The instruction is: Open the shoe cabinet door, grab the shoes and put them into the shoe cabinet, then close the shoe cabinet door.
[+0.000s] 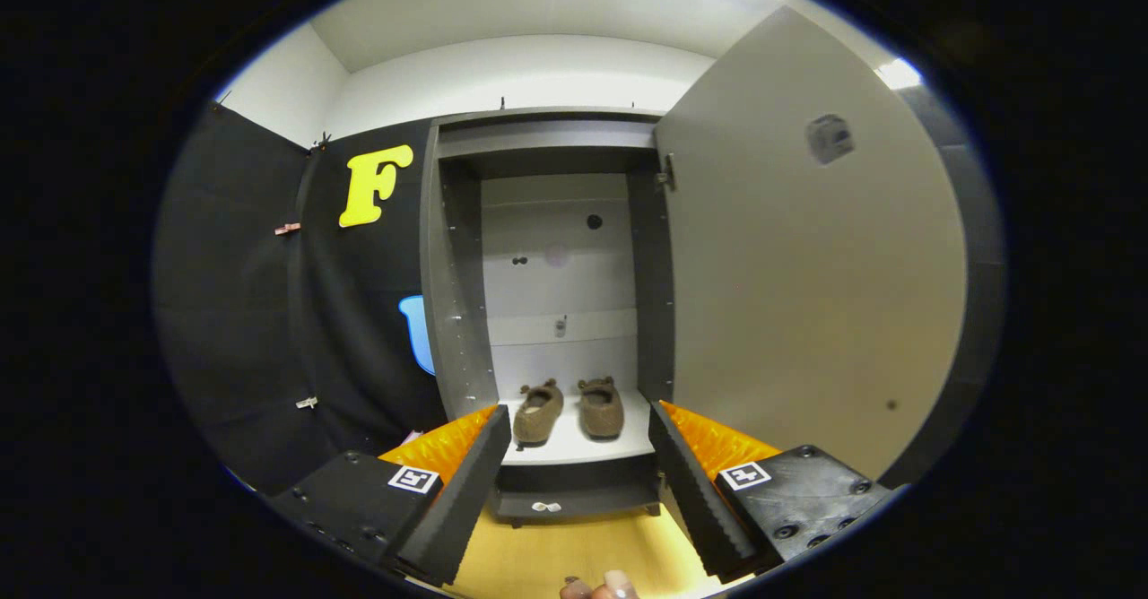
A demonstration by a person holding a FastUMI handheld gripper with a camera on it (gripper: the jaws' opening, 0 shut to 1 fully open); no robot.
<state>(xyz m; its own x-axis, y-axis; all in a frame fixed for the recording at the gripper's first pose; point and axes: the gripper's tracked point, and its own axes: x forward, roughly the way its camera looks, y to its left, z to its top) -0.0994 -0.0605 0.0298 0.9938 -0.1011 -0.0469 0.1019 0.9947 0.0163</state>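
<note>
Bright overhead light w/ ceiling glare, sharp centre, fisheye warp at edges.

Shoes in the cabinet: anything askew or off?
Slightly. The left shoe is angled, its toe pointing off toward the left finger, while the right shoe sits nearly straight. Both lie on the bottom shelf; the door stands open. The gripper is open, empty.

Shoes (569, 411) on cabinet shelf (574, 445)
</note>
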